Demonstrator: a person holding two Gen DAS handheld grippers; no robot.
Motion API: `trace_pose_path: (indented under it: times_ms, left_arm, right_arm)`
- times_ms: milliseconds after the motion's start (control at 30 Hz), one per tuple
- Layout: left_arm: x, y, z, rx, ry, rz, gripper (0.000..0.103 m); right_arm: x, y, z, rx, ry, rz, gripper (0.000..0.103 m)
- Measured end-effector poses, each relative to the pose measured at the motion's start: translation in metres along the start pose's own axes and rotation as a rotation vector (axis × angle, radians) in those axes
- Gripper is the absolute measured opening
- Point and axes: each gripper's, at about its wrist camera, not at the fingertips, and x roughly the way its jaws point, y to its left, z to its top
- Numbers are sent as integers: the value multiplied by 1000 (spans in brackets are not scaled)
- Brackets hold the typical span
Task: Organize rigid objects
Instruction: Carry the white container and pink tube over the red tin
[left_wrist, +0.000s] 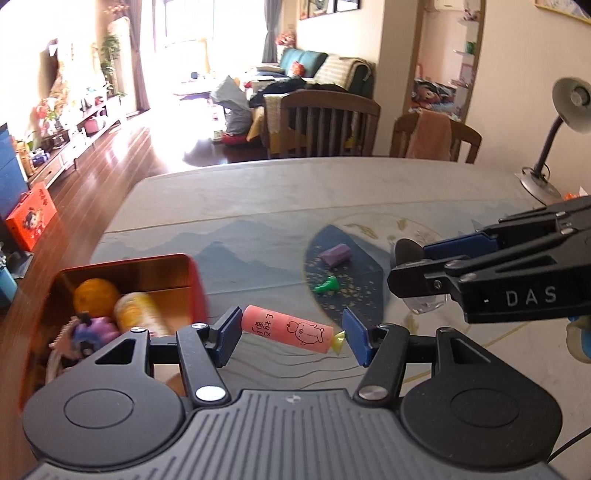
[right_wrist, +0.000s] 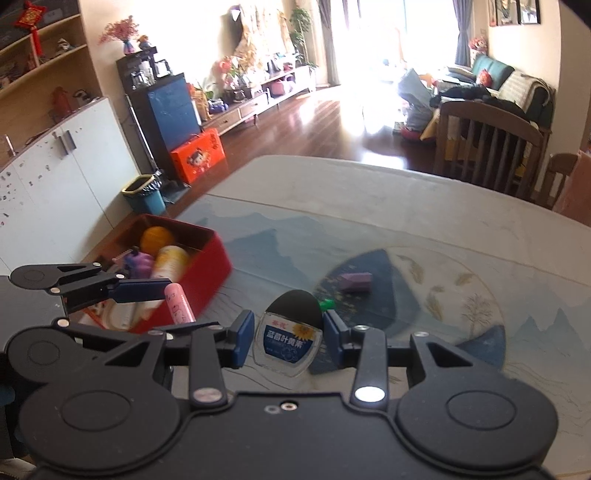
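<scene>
Your left tongs (left_wrist: 291, 338) pinch the pink tube (left_wrist: 288, 329) end to end, raised above the bench (left_wrist: 332, 192) just right of the red box (left_wrist: 155, 264); your right tongs (right_wrist: 290, 338) clamp the clear black-capped bottle (right_wrist: 288, 341) farther right of the box. Beyond both, the green toy (left_wrist: 326, 285) and then the purple block (left_wrist: 335, 254) lie on the bench, well right of the red box, which holds an orange ball (left_wrist: 95, 295), a yellow can (left_wrist: 138, 314) and a purple toy (left_wrist: 98, 329).

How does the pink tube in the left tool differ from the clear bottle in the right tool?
The pink tube is an opaque cylinder with a cartoon doodle; the clear bottle is flat and see-through, with a blue label and black cap. The tube spans the left tool lengthwise, lying sideways; the bottle sits cap-forward in the right tool. Both are gripped, above the table.
</scene>
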Motion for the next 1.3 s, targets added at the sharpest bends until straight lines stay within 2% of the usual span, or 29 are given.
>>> trace_pose_path:
  times_ms: [267, 567, 933, 1300]
  left_arm:
    - [-24, 46, -5, -49, -11, 44, 59]
    - [-32, 98, -16, -74, 6, 71, 59]
    - [-17, 147, -31, -64, 68, 78, 59]
    - [2, 171, -40, -31, 117, 50, 59]
  right_arm:
    - [7, 46, 13, -34, -25, 32, 40]
    - [25, 91, 24, -50, -29, 47, 40]
    - [66, 126, 40, -33, 9, 34, 40]
    - [117, 147, 52, -14, 88, 12, 40]
